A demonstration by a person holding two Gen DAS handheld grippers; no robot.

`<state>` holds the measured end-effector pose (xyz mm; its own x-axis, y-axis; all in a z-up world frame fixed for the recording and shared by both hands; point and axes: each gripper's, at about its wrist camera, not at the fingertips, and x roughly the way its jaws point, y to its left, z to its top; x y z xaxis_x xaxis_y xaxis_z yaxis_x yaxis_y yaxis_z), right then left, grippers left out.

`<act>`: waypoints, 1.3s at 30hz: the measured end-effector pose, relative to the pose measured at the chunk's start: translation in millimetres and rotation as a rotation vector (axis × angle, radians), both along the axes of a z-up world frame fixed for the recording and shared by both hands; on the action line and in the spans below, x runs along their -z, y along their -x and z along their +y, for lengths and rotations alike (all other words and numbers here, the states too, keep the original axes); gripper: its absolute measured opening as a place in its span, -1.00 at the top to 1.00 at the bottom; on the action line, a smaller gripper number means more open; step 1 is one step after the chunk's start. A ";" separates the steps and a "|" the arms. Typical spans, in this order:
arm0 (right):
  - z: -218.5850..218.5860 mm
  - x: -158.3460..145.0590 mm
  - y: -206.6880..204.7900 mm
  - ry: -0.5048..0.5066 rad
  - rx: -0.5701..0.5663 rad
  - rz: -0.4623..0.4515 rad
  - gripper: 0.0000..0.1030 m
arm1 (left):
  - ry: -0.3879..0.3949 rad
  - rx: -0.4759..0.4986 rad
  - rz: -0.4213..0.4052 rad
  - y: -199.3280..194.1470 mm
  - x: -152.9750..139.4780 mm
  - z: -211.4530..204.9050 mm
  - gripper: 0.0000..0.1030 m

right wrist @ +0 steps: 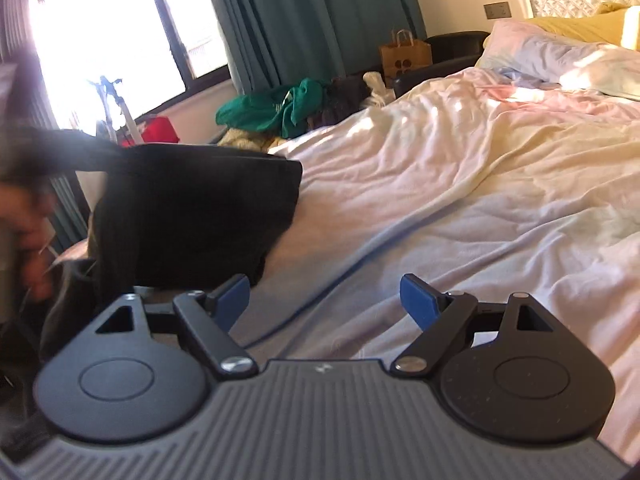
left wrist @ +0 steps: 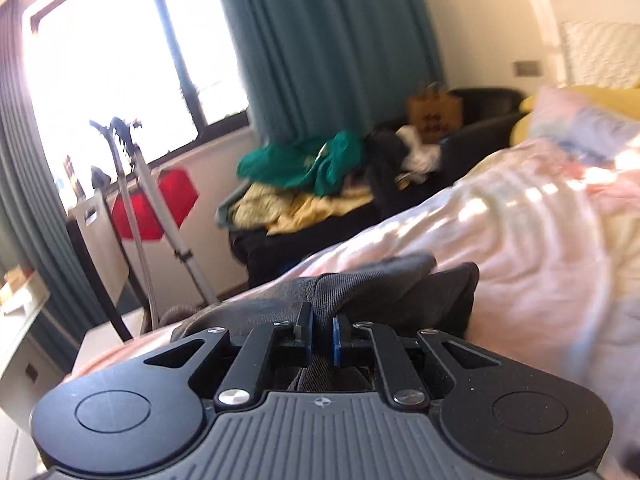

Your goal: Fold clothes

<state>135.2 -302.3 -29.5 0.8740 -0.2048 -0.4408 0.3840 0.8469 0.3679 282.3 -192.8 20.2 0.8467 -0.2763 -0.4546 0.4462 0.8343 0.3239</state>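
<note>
A dark grey garment (left wrist: 392, 284) lies bunched on the pale bedcover (left wrist: 520, 240), and my left gripper (left wrist: 322, 336) is shut on a fold of it, the cloth pinched between the blue pads. In the right wrist view the same dark garment (right wrist: 200, 216) hangs lifted at the left over the bed's edge, one corner stretched out flat. A person's hand (right wrist: 32, 232) shows blurred at the far left beside it. My right gripper (right wrist: 325, 300) stands open just right of the garment, over the bedcover (right wrist: 460, 200), with nothing between its blue pads (right wrist: 418, 300).
A pile of green (left wrist: 304, 160) and yellow clothes (left wrist: 280, 212) sits on a dark chair beyond the bed. A brown paper bag (right wrist: 404, 56) stands behind it. Pillows (right wrist: 560, 56) lie at the bed's head. A tripod (left wrist: 148, 216), a red object (left wrist: 152, 204), teal curtains and a bright window fill the left.
</note>
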 end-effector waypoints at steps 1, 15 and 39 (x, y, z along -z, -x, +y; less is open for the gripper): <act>-2.9 -2.7 4.5 -0.020 0.004 -0.020 -0.63 | 0.007 0.019 0.000 18.8 -8.8 8.3 0.83; -55.4 23.3 74.9 -0.843 -0.048 -0.149 -0.67 | 0.202 -0.050 0.127 246.9 76.5 149.6 0.81; 25.7 42.7 -17.4 -0.757 -0.155 -0.051 0.85 | 0.441 -0.030 0.155 239.9 100.0 190.1 0.78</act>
<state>152.6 -276.6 -72.3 0.8910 0.2627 -0.3702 0.2484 0.4005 0.8820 42.4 -2.7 -79.8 0.7887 -0.4479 -0.4211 0.4349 0.8906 -0.1328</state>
